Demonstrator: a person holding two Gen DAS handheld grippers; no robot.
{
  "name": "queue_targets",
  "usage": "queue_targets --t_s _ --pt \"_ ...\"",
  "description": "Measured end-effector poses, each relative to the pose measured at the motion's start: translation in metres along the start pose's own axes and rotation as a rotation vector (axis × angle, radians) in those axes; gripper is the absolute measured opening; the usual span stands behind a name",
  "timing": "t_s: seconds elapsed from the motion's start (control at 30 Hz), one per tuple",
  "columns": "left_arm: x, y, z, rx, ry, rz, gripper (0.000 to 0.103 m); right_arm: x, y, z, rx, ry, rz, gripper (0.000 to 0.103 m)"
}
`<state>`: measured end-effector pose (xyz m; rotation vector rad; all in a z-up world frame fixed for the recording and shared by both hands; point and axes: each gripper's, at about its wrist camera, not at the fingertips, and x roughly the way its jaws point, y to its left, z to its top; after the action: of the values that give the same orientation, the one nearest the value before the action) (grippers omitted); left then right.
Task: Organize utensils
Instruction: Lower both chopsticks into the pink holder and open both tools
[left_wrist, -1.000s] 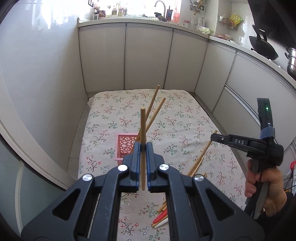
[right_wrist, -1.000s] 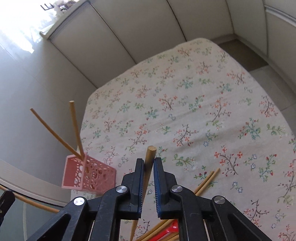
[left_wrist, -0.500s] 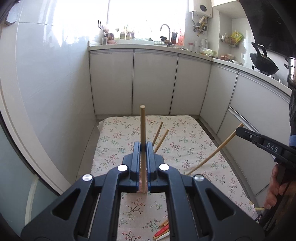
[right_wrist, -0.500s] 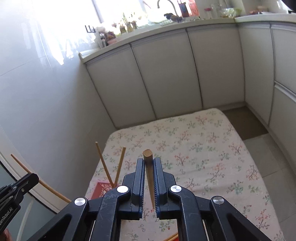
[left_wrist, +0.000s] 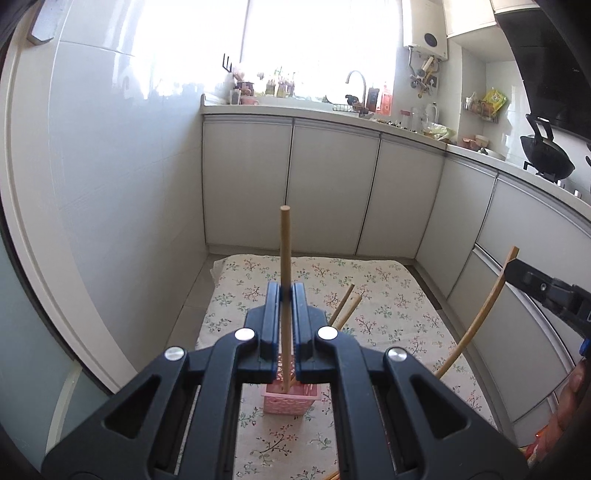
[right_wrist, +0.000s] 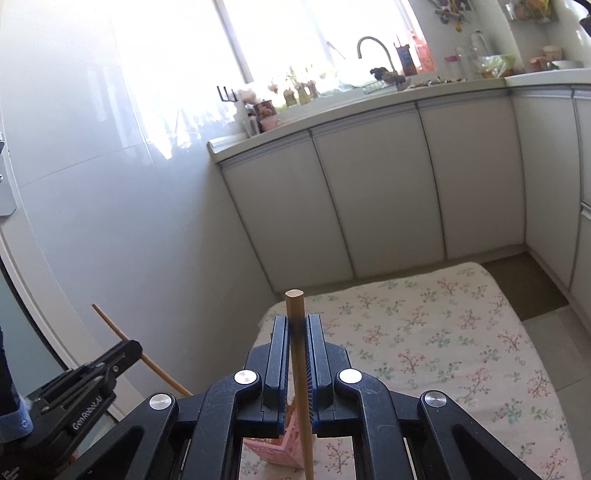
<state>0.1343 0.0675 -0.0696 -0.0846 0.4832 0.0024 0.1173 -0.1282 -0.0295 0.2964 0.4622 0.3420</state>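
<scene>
My left gripper (left_wrist: 285, 291) is shut on a wooden chopstick (left_wrist: 284, 254) that stands upright between its pads, its lower end over a pink lattice basket (left_wrist: 290, 402) on the floral cloth. Two more chopsticks (left_wrist: 345, 304) lean out of that basket. My right gripper (right_wrist: 297, 325) is shut on another wooden chopstick (right_wrist: 295, 314), with the pink basket (right_wrist: 280, 448) just below it. In the left wrist view the right gripper (left_wrist: 513, 267) enters from the right edge with its chopstick (left_wrist: 476, 325) slanting down. In the right wrist view the left gripper (right_wrist: 135, 349) shows at lower left.
A floral cloth (left_wrist: 399, 317) covers the floor between white cabinet doors (left_wrist: 332, 188). A smooth white wall (left_wrist: 110, 184) runs along the left. The counter (left_wrist: 317, 112) above holds a sink tap, bottles and a black wok. A few utensils peek out at the bottom edge.
Both grippers have risen and tilted up, so the counter and window have come into view. The right gripper lifted its chopstick off the cloth and swung it nearer the pink basket.
</scene>
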Motion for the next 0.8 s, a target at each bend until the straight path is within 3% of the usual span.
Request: queue_targets --t_s 0.1,0.63,0.8 --pt "0.013 -0.001 -0.003 -0.007 0.032 -0.002 0.007 0.013 0.004 -0.001 0.021 -0.005 0.017 0.007" --pt "0.022 -0.005 0.006 0.000 -0.020 0.018 0.007 0.076 0.011 -0.007 0.142 -0.035 0.093 0.007" --pt "0.037 -0.006 0.002 0.028 0.025 0.029 0.007 0.084 0.008 -0.012 0.143 -0.042 0.092 0.007"
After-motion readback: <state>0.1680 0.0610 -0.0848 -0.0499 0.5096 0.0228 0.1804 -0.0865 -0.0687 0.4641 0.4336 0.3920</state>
